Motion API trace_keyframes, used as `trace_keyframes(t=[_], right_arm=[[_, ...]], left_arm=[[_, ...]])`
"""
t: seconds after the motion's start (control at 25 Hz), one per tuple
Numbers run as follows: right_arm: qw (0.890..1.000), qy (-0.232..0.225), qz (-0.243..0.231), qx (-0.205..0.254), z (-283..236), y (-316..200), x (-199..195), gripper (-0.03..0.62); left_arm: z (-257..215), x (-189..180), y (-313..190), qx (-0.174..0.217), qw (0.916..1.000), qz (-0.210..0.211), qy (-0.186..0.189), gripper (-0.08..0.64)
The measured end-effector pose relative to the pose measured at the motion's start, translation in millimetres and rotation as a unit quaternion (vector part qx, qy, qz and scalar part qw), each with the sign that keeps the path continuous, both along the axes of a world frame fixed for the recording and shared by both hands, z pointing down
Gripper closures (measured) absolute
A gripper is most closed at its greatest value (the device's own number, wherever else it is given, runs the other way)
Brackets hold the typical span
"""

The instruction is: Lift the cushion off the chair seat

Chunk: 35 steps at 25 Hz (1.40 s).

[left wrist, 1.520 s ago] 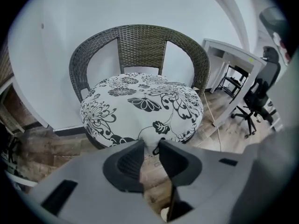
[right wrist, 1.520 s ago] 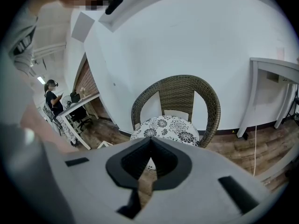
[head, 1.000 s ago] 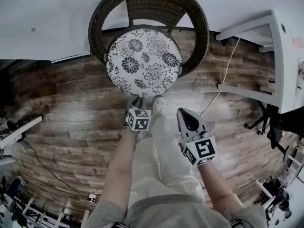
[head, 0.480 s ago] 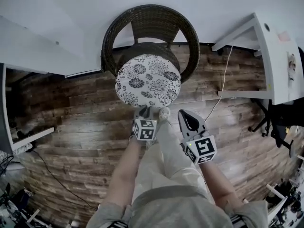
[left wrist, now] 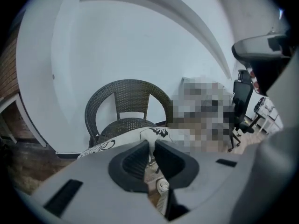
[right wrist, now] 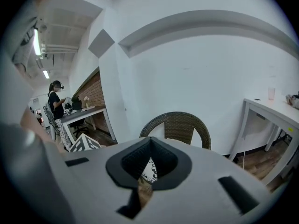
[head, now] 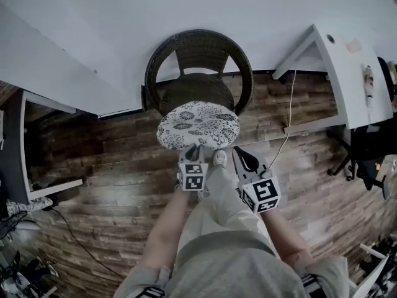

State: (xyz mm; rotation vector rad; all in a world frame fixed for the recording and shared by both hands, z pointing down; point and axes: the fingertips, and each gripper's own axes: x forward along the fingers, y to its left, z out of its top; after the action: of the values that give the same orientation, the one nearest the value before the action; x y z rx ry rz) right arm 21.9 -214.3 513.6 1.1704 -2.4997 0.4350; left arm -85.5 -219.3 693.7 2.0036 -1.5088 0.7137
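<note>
The round white cushion with black flowers (head: 198, 124) hangs tilted above and in front of the dark wicker chair (head: 200, 54). The chair's bare woven seat (head: 189, 93) shows behind it. My left gripper (head: 193, 149) is shut on the cushion's near edge. The left gripper view shows the cushion (left wrist: 110, 144) running off from the pinched jaws of the left gripper (left wrist: 152, 146), with the chair (left wrist: 126, 101) beyond. My right gripper (head: 239, 151) hovers just right of the cushion, shut and holding nothing. Between the jaws of the right gripper (right wrist: 150, 143) a strip of cushion (right wrist: 149, 169) shows.
A white desk (head: 347, 67) stands to the right with a cable (head: 289, 113) trailing down the wall to the floor. A black office chair (head: 369, 157) is at far right, a shelf (head: 53, 188) at left. My shoe (head: 219, 159) rests below the cushion. A person (right wrist: 55, 99) stands far off.
Both grippers have risen. The cushion came up off the chair seat with the left gripper, and the woven seat now shows behind it.
</note>
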Motion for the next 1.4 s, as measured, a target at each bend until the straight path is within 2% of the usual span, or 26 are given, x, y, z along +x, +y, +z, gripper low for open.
trace_keyframes(t=[0.24,0.48,0.88,1.4], right_arm=[[0.999,-0.006,0.012,0.033,-36,11,12,0.595],[0.998,-0.012,0.02,0.055,-62,28,19,0.595],[0.995,-0.025,0.008,0.092,-99,56,19,0.595],[0.993,-0.039,-0.003,0.114,-121,84,18,0.595]], left_arm=[[-46,6,9,0.036,0.9993,0.001,0.005,0.52],[-89,5,23,0.057,0.9981,-0.019,0.013,0.52],[-174,5,49,0.111,0.9907,-0.05,0.061,0.52],[-253,7,83,0.171,0.9818,-0.032,0.077,0.52]])
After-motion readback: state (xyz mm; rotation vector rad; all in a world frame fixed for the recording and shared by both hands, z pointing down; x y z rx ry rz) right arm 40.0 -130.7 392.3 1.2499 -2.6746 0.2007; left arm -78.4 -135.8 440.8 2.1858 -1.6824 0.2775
